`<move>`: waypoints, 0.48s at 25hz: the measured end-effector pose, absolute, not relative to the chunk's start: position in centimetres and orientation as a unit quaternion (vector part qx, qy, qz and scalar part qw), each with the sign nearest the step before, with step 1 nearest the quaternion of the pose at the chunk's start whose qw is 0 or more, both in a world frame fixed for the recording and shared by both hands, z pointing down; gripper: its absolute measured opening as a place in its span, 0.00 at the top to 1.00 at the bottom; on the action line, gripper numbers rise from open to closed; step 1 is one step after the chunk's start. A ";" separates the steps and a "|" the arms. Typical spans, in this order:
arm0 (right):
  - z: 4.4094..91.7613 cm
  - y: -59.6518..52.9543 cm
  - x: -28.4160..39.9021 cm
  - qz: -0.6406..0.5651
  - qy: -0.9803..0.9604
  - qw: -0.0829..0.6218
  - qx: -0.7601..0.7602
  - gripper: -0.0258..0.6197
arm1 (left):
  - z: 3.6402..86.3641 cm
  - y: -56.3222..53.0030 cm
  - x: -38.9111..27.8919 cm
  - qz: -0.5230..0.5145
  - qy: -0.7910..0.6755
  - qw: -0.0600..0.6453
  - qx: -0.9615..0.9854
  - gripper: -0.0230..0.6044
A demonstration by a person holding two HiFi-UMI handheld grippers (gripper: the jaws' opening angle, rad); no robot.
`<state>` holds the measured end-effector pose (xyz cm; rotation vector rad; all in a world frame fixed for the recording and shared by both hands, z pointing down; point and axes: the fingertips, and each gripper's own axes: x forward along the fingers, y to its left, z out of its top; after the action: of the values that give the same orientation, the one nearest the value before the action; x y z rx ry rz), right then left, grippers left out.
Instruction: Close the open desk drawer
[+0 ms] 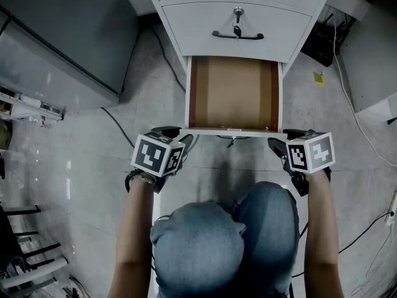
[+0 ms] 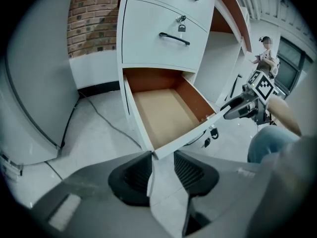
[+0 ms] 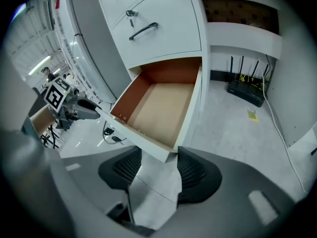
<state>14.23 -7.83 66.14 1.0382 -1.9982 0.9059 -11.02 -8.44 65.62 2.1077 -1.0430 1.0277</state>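
Looking down past my knees, I see a grey tiled floor (image 1: 124, 141) with a white drawer unit (image 1: 177, 36) under the table and a grey cabinet (image 1: 62, 36) to its left. A brick wall (image 2: 94, 19) shows behind in the left gripper view.

I count three drawers. Two are shut, and the lower of them carries a black handle (image 1: 237, 36) with a key (image 1: 237, 14) in the lock above it. The open drawer (image 1: 232, 98) is the bottom one, pulled out toward me, its brown inside bare. A small bunch of keys (image 2: 210, 135) hangs from its front.

One black router (image 3: 246, 90) stands on the floor by the wall, with one yellow slip (image 1: 318, 77) lying near it and a few cables trailing across the tiles.

I have two grippers down at the drawer front. The left gripper (image 1: 178, 135) is at its left corner, jaws part open, the corner sitting right at the mouth of the gap and nothing clamped. The right gripper (image 1: 284, 138) is at the right corner, jaws a little wider, the corner likewise at the mouth and not gripped.
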 end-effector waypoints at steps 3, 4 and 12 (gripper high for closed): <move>66.5 -7.8 14.2 0.354 -0.771 0.348 0.399 0.61 | 65.7 -8.4 -11.1 0.388 -0.390 0.284 0.785 0.73; 66.6 -7.7 14.1 0.356 -0.771 0.347 0.398 0.61 | 65.7 -8.3 -11.0 0.391 -0.389 0.284 0.785 0.74; 65.5 -8.1 14.2 0.357 -0.764 0.350 0.407 0.62 | 64.8 -8.8 -11.0 0.391 -0.396 0.287 0.780 0.74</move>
<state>14.25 -8.14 65.51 1.0553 -1.9792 0.9244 -11.00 -8.79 64.85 2.0842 -1.0571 1.0445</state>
